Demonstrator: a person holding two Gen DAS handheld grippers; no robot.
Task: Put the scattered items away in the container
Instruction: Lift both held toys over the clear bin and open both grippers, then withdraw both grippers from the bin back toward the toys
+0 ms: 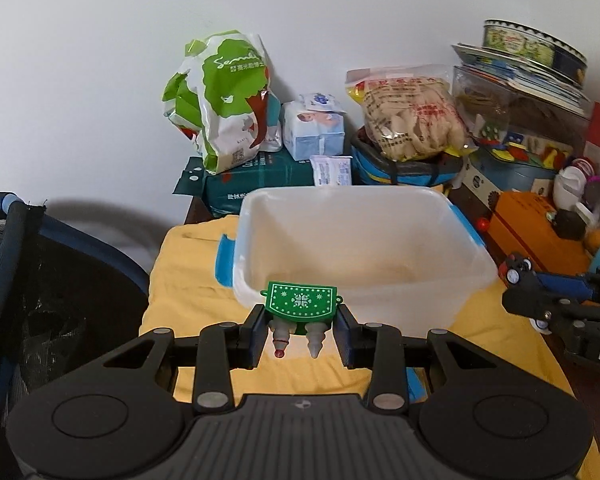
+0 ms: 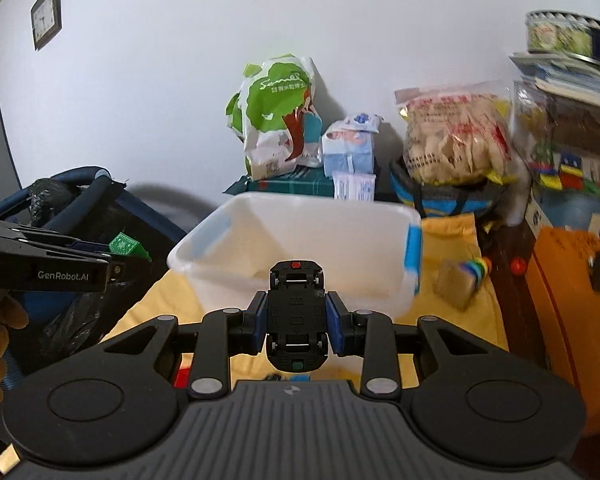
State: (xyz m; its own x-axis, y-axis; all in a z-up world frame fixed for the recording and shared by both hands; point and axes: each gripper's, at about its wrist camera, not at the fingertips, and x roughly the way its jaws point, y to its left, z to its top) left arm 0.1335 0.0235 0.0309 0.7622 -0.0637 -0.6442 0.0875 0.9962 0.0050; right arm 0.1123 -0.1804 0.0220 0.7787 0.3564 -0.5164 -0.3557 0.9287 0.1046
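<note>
A white plastic container (image 1: 452, 240) with blue side clips stands open on a yellow cloth (image 1: 188, 280); it also shows in the right wrist view (image 2: 236, 216). My left gripper (image 1: 300, 316) is shut on a green snowflake-patterned toy (image 1: 300, 300) with two small cone tips, held just before the container's near rim. My right gripper (image 2: 296, 316) is shut on a black toy car (image 2: 296, 312), underside up, near the container's front wall. A small wooden block with a rainbow piece (image 2: 460, 280) lies on the cloth to the container's right.
Behind the container stand a green-white bag (image 1: 224, 96), tissue packs (image 1: 316, 124), a snack bag (image 1: 412, 116) and stacked boxes (image 1: 520, 92). An orange box (image 2: 572, 304) sits right. A dark mesh bin (image 1: 32, 280) stands left of the table.
</note>
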